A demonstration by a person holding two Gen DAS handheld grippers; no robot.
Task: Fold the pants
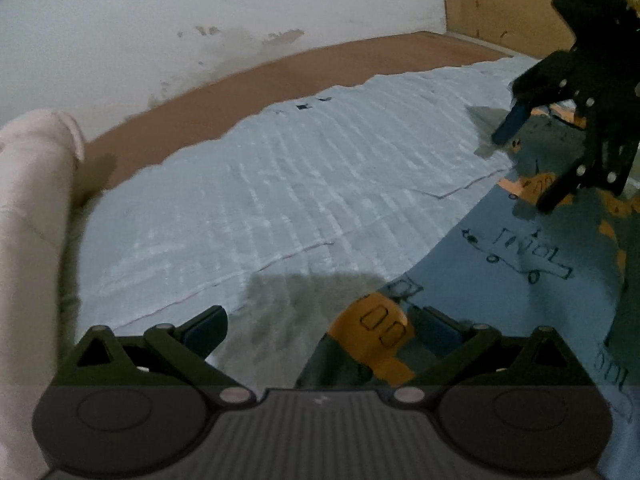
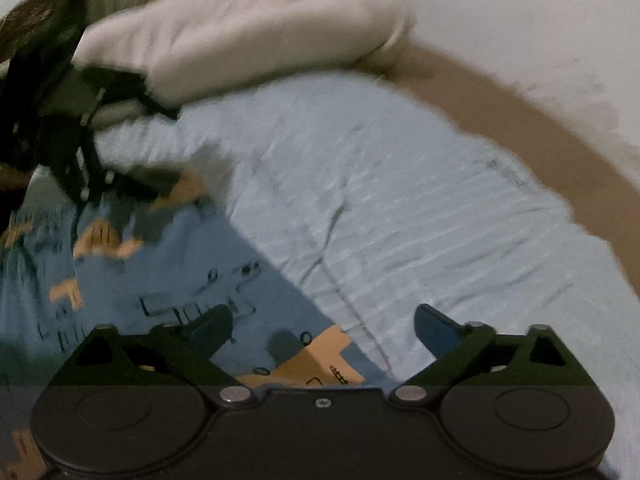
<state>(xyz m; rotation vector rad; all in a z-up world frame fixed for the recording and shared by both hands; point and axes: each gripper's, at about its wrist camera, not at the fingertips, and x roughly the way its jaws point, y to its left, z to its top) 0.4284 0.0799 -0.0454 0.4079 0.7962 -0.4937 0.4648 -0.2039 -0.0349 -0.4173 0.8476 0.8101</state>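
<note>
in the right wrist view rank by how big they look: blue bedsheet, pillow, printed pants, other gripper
1. blue bedsheet
2. printed pants, pillow: alike, unranked
3. left gripper

All depend on nearness to the camera.

Printed pants lying on light blue ribbed bedding.
Blue fabric is carrying orange patches and black line drawings; it is spreading mostly flat, with an orange-printed fold bunching upward at the near edge.

Each hand-held gripper, left and right, is matte black: ribbed centre plate, round discs at 4 and 8 o'clock, silver pivot screws, angular linkages, dark blue fingertips.
</note>
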